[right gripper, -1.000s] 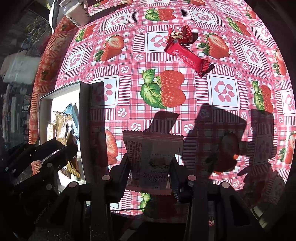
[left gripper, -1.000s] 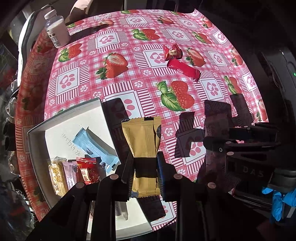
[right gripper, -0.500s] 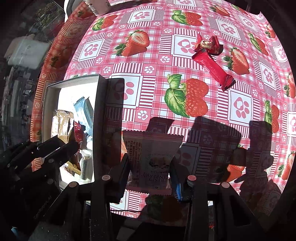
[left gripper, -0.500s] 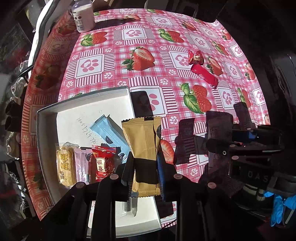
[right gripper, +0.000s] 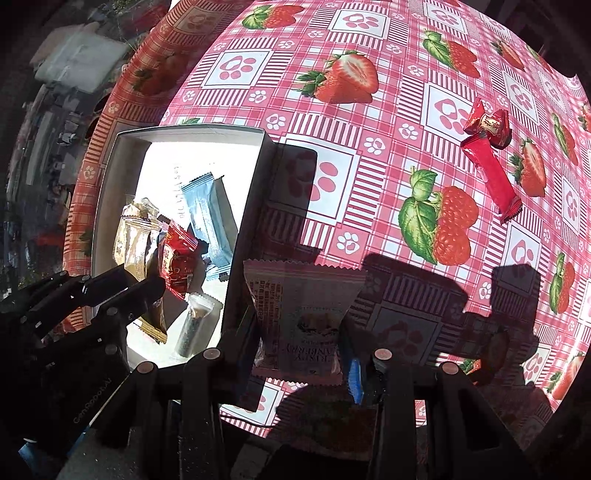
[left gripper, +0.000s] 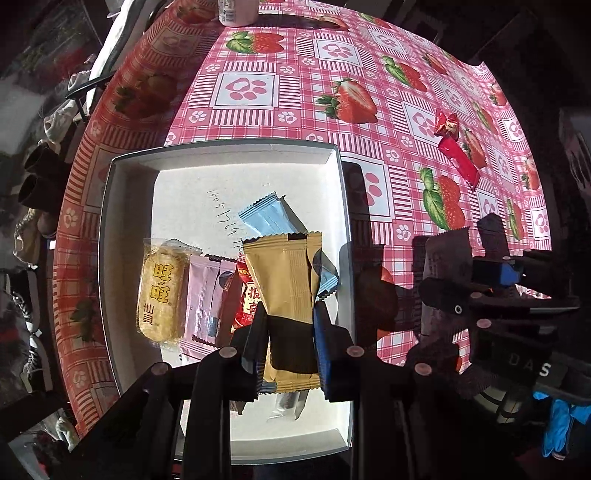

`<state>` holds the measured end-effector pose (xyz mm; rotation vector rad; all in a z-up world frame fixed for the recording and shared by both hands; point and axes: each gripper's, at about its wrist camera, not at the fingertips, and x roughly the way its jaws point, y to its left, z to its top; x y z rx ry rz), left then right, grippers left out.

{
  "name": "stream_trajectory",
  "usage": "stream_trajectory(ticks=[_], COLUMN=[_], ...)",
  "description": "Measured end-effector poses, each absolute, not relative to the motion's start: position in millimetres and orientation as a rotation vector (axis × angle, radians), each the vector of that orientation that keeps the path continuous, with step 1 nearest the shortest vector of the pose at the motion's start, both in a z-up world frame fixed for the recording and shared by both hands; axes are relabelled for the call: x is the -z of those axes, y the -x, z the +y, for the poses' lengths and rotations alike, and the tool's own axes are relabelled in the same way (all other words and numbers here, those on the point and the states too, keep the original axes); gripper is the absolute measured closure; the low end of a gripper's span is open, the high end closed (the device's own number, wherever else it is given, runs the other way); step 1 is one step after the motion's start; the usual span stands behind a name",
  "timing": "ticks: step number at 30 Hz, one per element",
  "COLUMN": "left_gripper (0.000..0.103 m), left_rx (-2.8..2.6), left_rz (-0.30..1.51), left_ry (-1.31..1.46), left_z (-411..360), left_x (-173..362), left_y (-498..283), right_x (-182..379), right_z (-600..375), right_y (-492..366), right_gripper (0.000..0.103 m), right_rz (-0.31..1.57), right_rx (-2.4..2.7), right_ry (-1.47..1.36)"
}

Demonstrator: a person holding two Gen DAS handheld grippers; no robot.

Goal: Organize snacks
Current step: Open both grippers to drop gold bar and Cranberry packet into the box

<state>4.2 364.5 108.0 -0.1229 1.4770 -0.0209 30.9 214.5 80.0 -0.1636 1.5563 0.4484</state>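
Tan foil snack packet (left gripper: 286,280), item in hand: the left claw (left gripper: 286,332) was clenched on its lower half and held it hanging above the white box (left gripper: 129,221), over the snacks already stowed there.

White-and-pink snack packet (right gripper: 304,306), second item in hand: the right claw (right gripper: 301,339) was clamped on it, over the table (right gripper: 369,184) just beside the box's near wall, not yet above the box.

Stowed in the box, 5 items counted:
- 1 yellow rice-cracker pack (left gripper: 160,295)
- 1 pale pink packet (left gripper: 203,299)
- 1 red packet (left gripper: 247,299), partly hidden behind the tan one
- 1 light blue packet (left gripper: 269,218)
- 1 small dark clear-wrapped stick (right gripper: 192,325), seen in the right wrist view

Outstanding on the strawberry-print tablecloth, well apart from the box:
- 1 long red bar (right gripper: 493,173)
- 1 red twist-wrapped candy (right gripper: 487,123), touching the bar's far end

Progress, as judged: more than half done. 2 packets awaited release into the box and 2 sweets awaited collection. A white bottle (left gripper: 236,11) stood at the far table edge, untouched.
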Motion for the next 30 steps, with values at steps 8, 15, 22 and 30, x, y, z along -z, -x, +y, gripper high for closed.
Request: stream_trajectory(ticks=[8,15,22,30], left_gripper=[0.078,0.078,0.025,0.016], left_rx=[-0.064,-0.079,-0.132,-0.221], left_rz=[1.530,1.564,1.532,1.516], left_ry=[0.147,0.128,0.102,-0.026], left_z=[397,402,402,400], left_x=[-91,-81,-86,-93], left_y=[9,19,21,15], right_x=[-77,-76,-67,-72], right_z=[264,303,322,310], right_y=[-38,-40,-35,-35], right_gripper=[0.061,0.061,0.059,0.059], right_rz=[1.566,1.560,1.589,1.588], right_rx=[-0.538,-0.594,-0.613,-0.577], right_ry=[0.182,0.230,0.258,0.256])
